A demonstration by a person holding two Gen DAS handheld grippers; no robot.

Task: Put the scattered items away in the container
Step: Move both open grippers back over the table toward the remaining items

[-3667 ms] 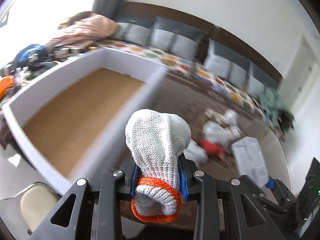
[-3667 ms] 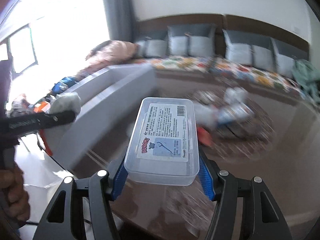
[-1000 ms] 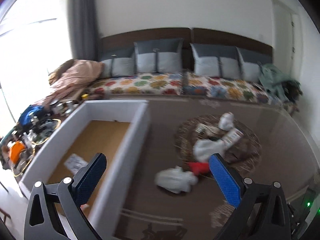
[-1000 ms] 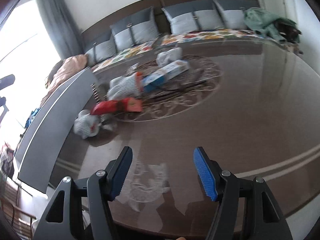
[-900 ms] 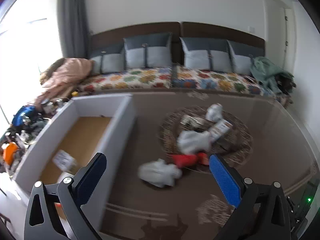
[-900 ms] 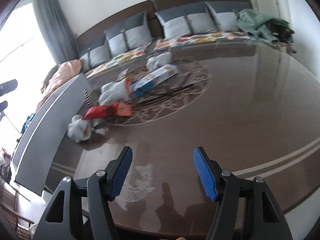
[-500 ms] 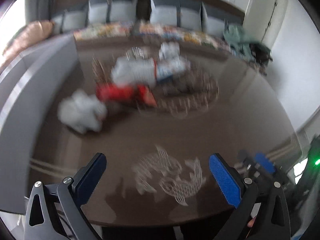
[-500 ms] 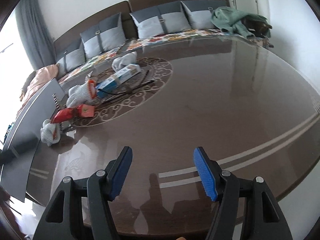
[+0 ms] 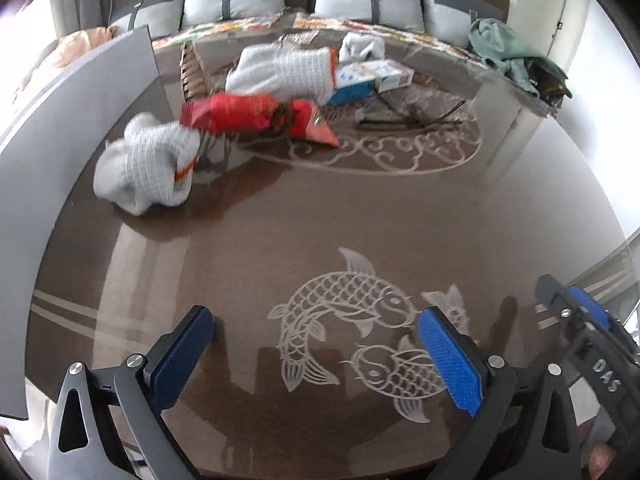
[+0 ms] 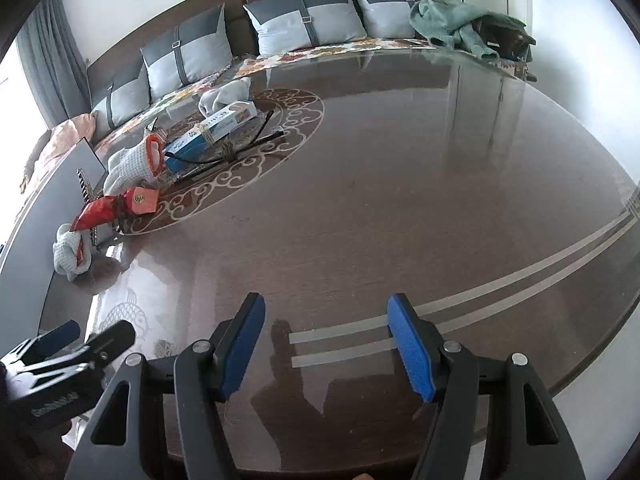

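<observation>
While our left gripper (image 9: 316, 340) and right gripper (image 10: 326, 344) hover with jaws apart and empty, a crumpled glove (image 9: 146, 166) lies upper left on the desk (image 9: 360, 208). Beside it we see a red packet (image 9: 236, 112).

Right gripper (image 10: 326, 344) hangs over the bare counter (image 10: 400, 200), jaws wide apart and holding nothing. Gloves (image 10: 132, 166), red packet (image 10: 96, 212) and box (image 10: 212, 128) lie scattered far left.

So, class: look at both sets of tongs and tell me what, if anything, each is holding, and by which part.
Nothing is held. The left tongs and right tongs are both open and empty above the table.
</observation>
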